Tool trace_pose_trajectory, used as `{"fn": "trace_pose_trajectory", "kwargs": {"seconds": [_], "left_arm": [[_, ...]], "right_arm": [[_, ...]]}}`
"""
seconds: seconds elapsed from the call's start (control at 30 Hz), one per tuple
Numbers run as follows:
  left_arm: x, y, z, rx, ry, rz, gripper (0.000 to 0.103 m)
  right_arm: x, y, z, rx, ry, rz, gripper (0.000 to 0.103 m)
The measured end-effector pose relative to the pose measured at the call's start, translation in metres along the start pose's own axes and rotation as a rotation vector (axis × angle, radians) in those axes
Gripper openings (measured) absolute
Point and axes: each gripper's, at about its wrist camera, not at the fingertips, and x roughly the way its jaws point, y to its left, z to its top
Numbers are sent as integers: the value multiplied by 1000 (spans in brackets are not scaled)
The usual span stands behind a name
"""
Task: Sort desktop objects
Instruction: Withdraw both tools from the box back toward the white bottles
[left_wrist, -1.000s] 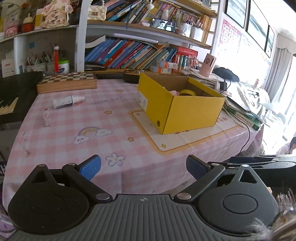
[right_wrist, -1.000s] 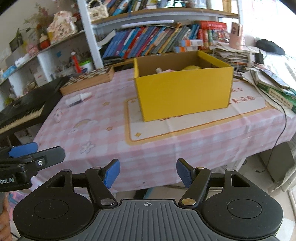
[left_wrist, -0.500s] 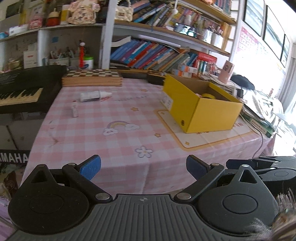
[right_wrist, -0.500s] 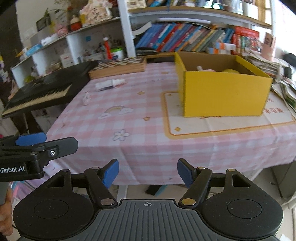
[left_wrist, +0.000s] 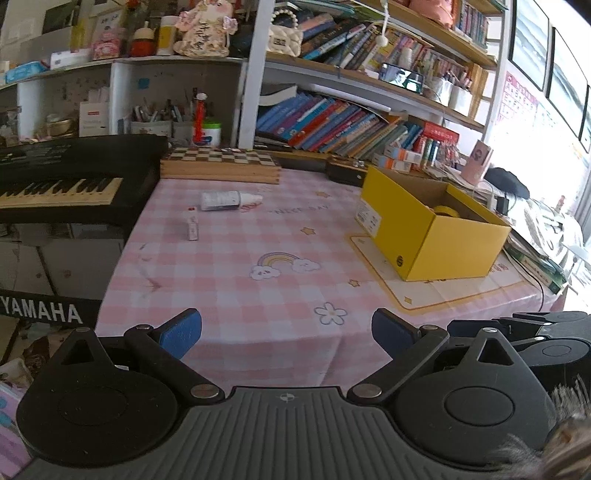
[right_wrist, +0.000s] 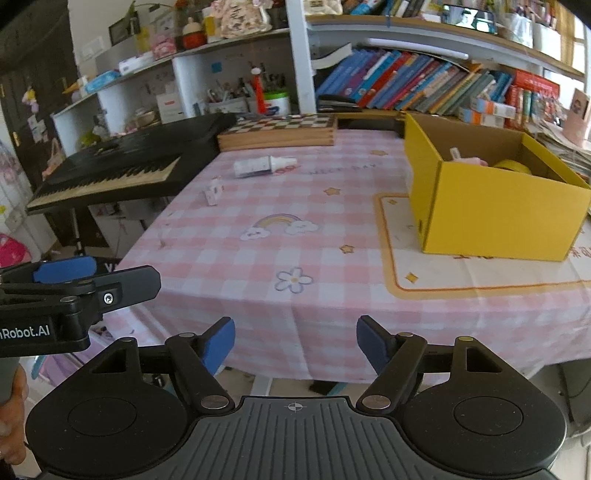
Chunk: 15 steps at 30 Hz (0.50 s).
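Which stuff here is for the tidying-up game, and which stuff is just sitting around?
For the sorting:
white bottle lying on the tablecloth
small white packet near it
yellow box, already holding a few things
left gripper and right gripper, both open and empty

Just lying about:
chessboard
keyboard
books on the shelf

On the table (left_wrist: 229, 288) a box (left_wrist: 436, 236) stands at the right side, on a mat (left_wrist: 454, 291). Inside the box lies a tape roll (left_wrist: 445, 210). At the far left part of the table a bottle (left_wrist: 225, 200) lies on its side, and a small carton (left_wrist: 192, 228) lies just before it. Behind the bottle, a chessboard (left_wrist: 221, 164) sits at the back edge. A keyboard (left_wrist: 62, 181) stands left of the table, and shelves with books (left_wrist: 332, 125) rise behind it.
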Motion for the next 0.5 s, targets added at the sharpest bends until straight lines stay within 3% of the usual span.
{"fn": "trace_pose_trajectory", "kwargs": {"seconds": [0.5], "left_arm": [[0,20,2,-50,-9,63,99]], "right_arm": [[18,19,15,-75,9,59,76]]}}
